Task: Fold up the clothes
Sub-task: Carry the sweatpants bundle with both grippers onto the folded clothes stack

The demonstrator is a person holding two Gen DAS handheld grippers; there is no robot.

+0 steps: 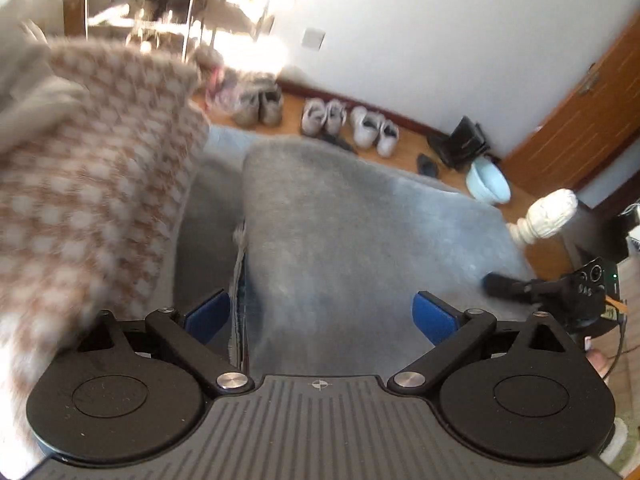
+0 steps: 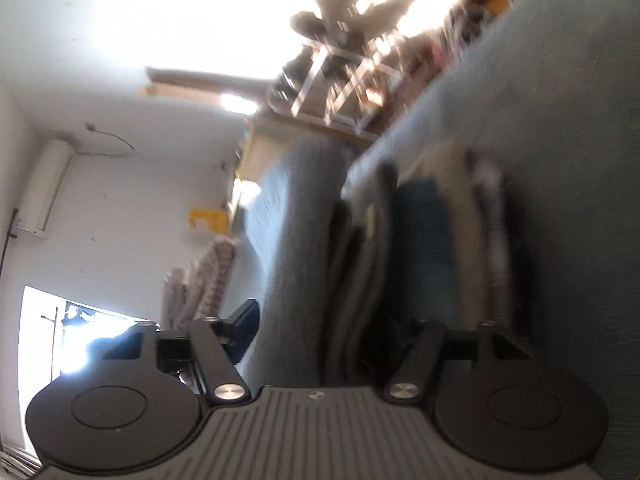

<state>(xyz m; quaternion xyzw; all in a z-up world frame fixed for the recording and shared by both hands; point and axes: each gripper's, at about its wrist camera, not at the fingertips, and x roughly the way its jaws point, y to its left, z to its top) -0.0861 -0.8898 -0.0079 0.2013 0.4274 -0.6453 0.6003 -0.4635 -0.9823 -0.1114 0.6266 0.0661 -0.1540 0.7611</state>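
In the left wrist view a folded grey-blue garment [image 1: 344, 232] lies on the blue bed cover [image 1: 212, 216], its edge running between my fingers. My left gripper [image 1: 322, 314] is open just above its near end, blue pads wide apart. A brown-and-white checked garment [image 1: 92, 184] lies heaped at the left, blurred. In the right wrist view the camera is rolled sideways. My right gripper [image 2: 332, 332] is open around the edge of a stack of folded clothes [image 2: 424, 240], with the grey-blue garment [image 2: 296, 248] on the stack's outer side. The right finger is hidden among the layers.
Several pairs of shoes [image 1: 348, 120] line the wall on the wooden floor. A light blue bowl [image 1: 490, 184], a white carved bedpost [image 1: 548, 212] and a wooden door [image 1: 580, 120] are at the right. A shelf rack [image 2: 344, 72] and an air conditioner [image 2: 44, 188] show in the right wrist view.
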